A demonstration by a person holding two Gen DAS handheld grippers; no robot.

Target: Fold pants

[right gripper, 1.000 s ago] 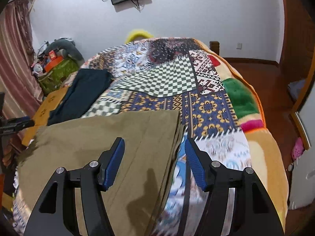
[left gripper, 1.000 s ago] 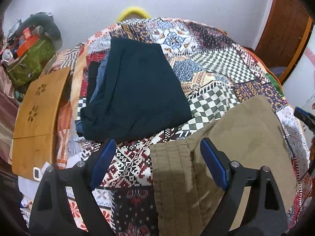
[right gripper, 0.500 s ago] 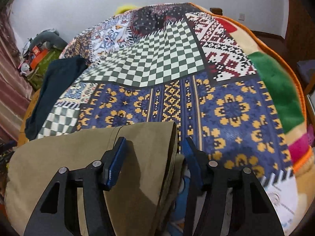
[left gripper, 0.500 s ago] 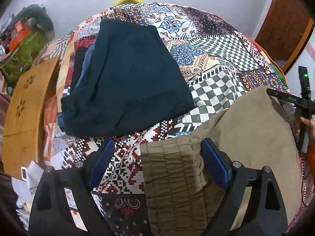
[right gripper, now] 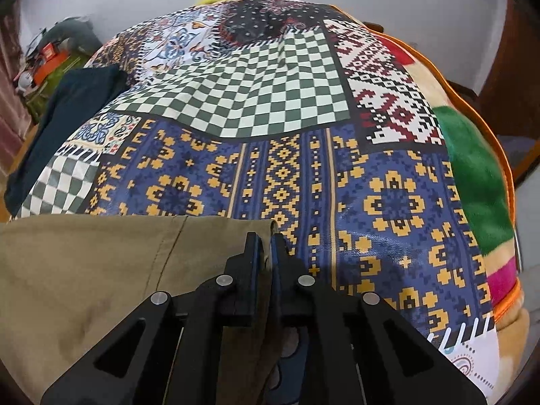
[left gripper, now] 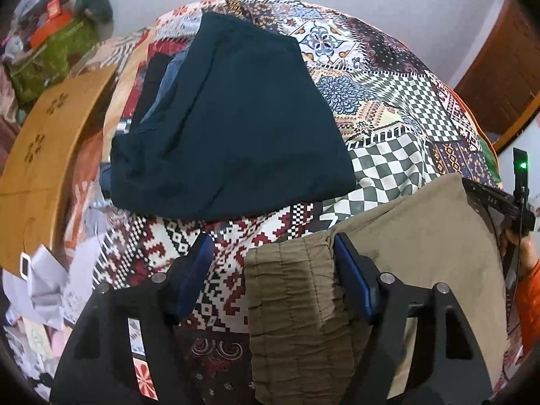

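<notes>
Right gripper [right gripper: 267, 248] pinches the khaki pants' [right gripper: 101, 270] hem corner; left gripper [left gripper: 273, 266] gapes open around the waistband [left gripper: 290, 303]. Lifting now risks lopsided drag across the bed [right gripper: 371, 185].

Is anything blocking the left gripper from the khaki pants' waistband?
Nothing visible. The left gripper has its jaws open around the gathered waistband of the khaki pants. The folded dark garment lies farther back on the bedspread.

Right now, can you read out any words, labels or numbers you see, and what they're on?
Nothing reads clearly.
Pale mark on the orange box: blurred.
Faint characters on the right gripper, in the left wrist view: too small.
No text on the pants or bedspread.
</notes>
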